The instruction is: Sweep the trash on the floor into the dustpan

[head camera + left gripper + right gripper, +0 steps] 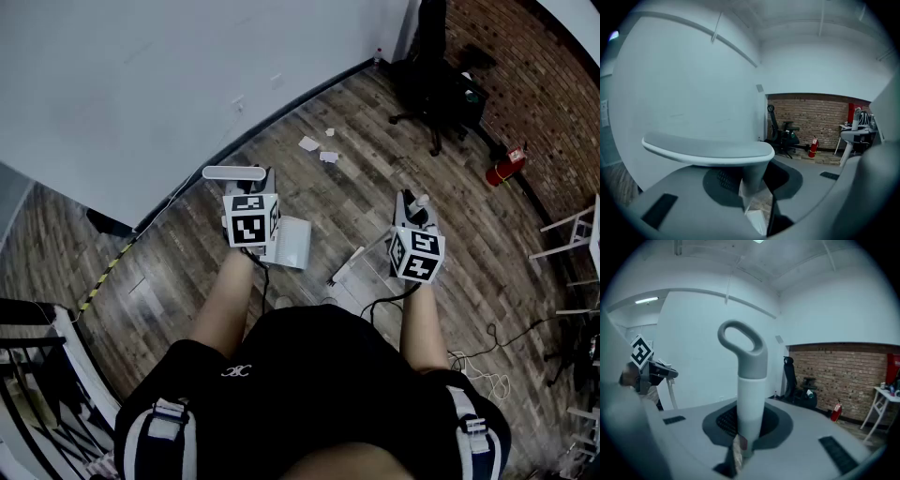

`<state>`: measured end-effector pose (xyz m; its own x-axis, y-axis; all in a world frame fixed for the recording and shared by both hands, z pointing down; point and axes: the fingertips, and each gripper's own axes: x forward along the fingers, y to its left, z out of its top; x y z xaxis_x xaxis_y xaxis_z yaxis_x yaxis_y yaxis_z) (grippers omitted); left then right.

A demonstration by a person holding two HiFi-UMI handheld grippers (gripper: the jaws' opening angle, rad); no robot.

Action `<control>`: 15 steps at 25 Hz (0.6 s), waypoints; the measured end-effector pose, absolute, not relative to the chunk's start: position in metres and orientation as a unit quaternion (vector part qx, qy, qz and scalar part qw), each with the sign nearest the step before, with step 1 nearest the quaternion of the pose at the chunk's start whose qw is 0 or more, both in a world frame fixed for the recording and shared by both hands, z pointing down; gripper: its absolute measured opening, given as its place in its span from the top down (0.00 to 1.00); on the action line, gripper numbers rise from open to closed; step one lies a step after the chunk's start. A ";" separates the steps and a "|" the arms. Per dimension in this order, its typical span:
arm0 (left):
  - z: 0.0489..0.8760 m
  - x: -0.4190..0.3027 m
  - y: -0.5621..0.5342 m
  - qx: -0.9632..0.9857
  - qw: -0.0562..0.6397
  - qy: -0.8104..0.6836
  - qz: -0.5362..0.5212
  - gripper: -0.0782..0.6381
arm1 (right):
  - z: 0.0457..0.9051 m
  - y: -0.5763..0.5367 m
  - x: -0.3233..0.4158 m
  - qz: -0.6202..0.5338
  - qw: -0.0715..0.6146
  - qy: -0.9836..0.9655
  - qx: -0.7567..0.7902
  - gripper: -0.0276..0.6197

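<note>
In the head view, several scraps of white paper trash (319, 150) lie on the wood floor near the wall, ahead of both tools. My left gripper (249, 195) is shut on the upright stem of a white dustpan's handle (752, 180), under its flat top grip (708, 149). The pan (292, 242) rests on the floor just below. My right gripper (413, 217) is shut on a broom handle (750, 399) with a grey loop top (743, 345). The broom head (347, 267) touches the floor between the grippers.
A white wall (141, 84) runs along the far side. A black office chair (436, 84) and a red fire extinguisher (503, 167) stand by the brick wall. A white stand (572, 230) is at right. Cables (478, 370) lie on the floor; a stair rail (37, 375) is at left.
</note>
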<state>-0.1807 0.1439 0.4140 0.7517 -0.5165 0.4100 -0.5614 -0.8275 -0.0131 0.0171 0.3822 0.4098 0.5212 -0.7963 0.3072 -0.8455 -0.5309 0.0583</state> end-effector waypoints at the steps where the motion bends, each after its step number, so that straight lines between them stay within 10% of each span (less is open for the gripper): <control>1: 0.414 -0.177 0.147 0.935 0.055 -0.287 0.203 0.75 | 0.411 0.386 0.020 0.122 0.101 -0.473 0.867 0.89; 15: 0.412 -0.146 0.176 0.929 0.055 -0.301 0.210 0.75 | 0.414 0.423 0.065 0.107 0.088 -0.473 0.870 0.89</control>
<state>-0.1457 0.1761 0.4118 0.7309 -0.5357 0.4230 -0.5815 -0.8132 -0.0251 0.0650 0.4227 0.4136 0.5293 -0.8046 0.2694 -0.8422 -0.5367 0.0517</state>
